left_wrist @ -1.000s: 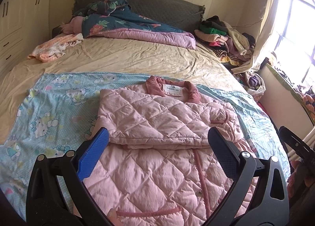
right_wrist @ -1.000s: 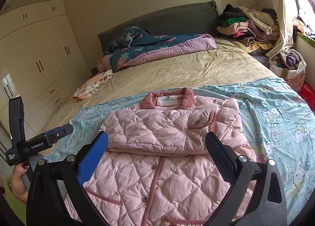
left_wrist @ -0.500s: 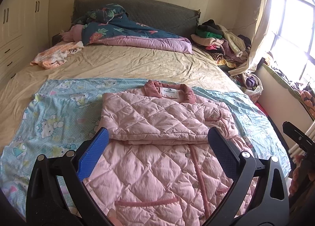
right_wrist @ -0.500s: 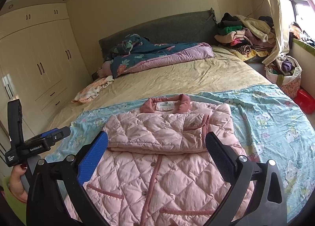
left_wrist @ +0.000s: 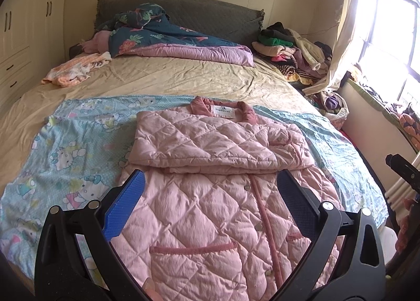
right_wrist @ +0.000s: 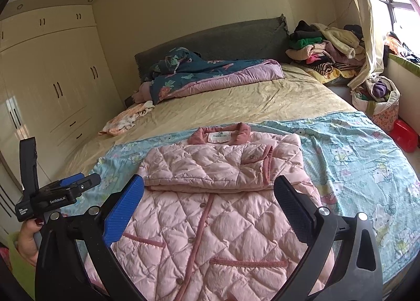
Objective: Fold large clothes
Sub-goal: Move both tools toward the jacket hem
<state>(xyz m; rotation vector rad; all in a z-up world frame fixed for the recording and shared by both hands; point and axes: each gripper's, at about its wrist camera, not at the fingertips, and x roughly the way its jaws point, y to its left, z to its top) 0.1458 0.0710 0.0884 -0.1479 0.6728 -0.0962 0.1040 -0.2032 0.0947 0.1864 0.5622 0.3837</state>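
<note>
Left gripper [left_wrist: 210, 196]: jaws wide apart, gripping nothing, hovering above the lower half of the pink quilted jacket [left_wrist: 218, 196]. Right gripper [right_wrist: 208, 198]: likewise spread, empty, over the same hem end. Jacket hem cut off by both gripper frames. Jacket lies flat on a light blue cartoon-print sheet [left_wrist: 73, 149], sleeves folded across the chest, collar at the far end. Beyond the jacket: beige bedspread [left_wrist: 170, 78], dark floral quilt [left_wrist: 162, 36] at the headboard. Far right of the jacket, heaped clothes pile [left_wrist: 288, 49], items indistinct.
</note>
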